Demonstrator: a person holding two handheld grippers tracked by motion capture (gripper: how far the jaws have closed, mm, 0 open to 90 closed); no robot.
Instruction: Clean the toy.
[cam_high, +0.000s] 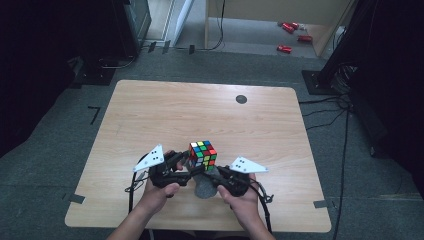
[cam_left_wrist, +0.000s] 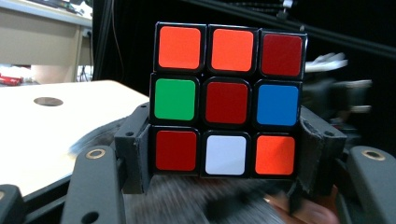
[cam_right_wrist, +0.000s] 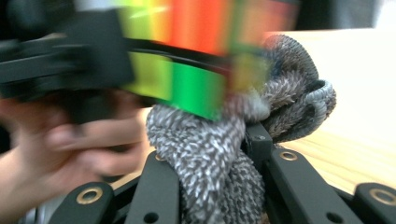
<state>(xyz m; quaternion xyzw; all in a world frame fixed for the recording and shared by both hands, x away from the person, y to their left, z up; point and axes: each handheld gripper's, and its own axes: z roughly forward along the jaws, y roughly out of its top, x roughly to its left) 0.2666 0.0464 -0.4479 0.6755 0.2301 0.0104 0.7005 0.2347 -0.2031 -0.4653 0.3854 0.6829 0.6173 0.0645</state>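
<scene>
Left gripper (cam_high: 187, 161) pinches the cube (cam_high: 203, 155) by its lower layer, one jaw on each side. In the left gripper view the cube (cam_left_wrist: 227, 99) sits upright between the jaws, facing the camera: top row orange, orange, dark red; middle row green, dark red, blue; bottom row dark red, white, orange. The cube is held just above the table (cam_high: 150, 115), near the front edge, about mid-width.

Right gripper (cam_high: 209, 176) is clamped on a grey cloth (cam_high: 203, 186). In the right gripper view the knitted cloth (cam_right_wrist: 219, 158) is bunched between the jaws, jaws close together, and it rises up to touch the cube's underside (cam_right_wrist: 187, 84); the cube is motion-blurred there, green and orange visible. The left hand (cam_right_wrist: 60, 140) shows blurred beside it.

In the high view the cloth sits right under the cube, between the two hands (cam_high: 240, 197). Both grippers nearly meet at the cube. A dark round spot (cam_high: 241, 99) marks the table's far side.
</scene>
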